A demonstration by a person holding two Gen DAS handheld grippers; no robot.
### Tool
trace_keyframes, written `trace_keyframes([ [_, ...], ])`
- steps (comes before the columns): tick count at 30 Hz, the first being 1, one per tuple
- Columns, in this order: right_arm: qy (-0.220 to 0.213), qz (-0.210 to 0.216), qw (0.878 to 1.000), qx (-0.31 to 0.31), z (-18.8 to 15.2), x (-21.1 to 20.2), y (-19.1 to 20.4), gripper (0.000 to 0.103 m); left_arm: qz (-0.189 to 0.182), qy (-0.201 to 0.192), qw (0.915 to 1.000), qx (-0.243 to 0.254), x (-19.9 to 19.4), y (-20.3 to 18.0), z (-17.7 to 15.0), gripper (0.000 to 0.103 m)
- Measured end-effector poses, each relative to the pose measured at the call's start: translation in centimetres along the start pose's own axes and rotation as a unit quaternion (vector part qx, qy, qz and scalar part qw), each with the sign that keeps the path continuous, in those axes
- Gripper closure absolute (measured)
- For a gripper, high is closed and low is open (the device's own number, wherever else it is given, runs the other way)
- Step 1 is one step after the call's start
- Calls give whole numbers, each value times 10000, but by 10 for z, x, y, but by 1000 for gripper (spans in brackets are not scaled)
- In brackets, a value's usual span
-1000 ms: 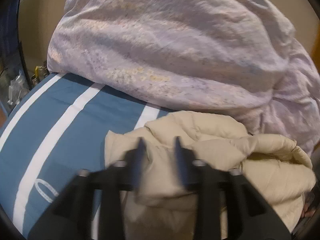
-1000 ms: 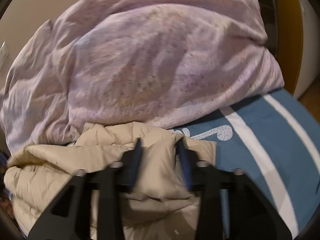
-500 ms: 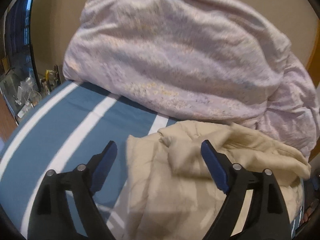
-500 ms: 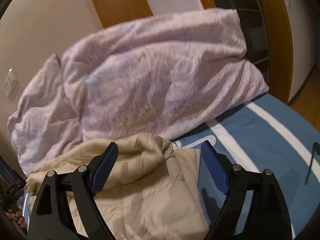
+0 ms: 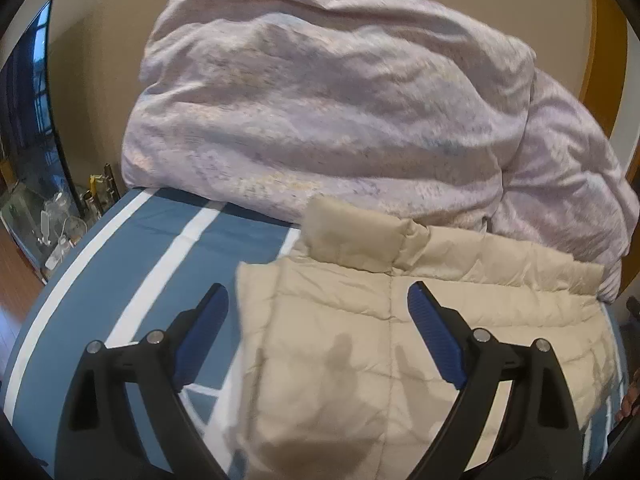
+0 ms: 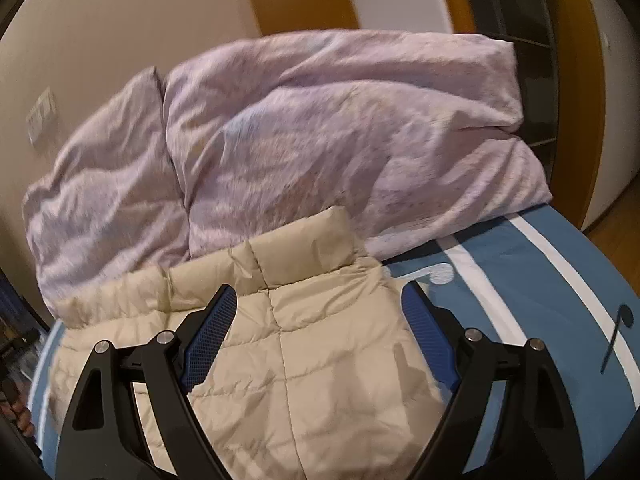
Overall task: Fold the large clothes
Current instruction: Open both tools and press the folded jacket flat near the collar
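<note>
The beige puffer jacket [image 5: 360, 340] lies spread flat on the blue striped bed [image 5: 132, 264], collar toward the heaped lilac duvet [image 5: 320, 120], apparently laid out smooth so it can be folded. The left tool [image 5: 318, 316] is opening, jaws wide and holding nothing, above the jacket's edge. The right tool [image 6: 316, 312] hangs wide open and empty over the collar side.
</note>
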State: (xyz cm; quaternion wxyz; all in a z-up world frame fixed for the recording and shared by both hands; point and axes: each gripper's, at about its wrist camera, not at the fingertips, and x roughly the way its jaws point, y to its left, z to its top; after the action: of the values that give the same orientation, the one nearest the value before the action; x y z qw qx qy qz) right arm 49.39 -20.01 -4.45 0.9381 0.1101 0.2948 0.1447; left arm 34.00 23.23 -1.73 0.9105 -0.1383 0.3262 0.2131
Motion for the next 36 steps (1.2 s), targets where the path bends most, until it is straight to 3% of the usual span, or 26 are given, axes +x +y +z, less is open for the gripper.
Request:
trace_keyframes([
  [5, 234, -217, 9988, -380, -5, 37, 15, 25, 221, 29, 9992, 336, 30, -25, -6, 12],
  [11, 550, -515, 9963, -401, -18, 70, 2, 29, 571, 54, 9958, 717, 62, -40, -18, 12],
  [22, 874, -727, 9924, -467, -35, 92, -3, 30, 692, 211, 9958, 565, 89, -30, -28, 6],
  [36, 1235, -810, 9878, -486, -36, 108, -8, 27, 395, 694, 9965, 237, 108, -20, -26, 2],
])
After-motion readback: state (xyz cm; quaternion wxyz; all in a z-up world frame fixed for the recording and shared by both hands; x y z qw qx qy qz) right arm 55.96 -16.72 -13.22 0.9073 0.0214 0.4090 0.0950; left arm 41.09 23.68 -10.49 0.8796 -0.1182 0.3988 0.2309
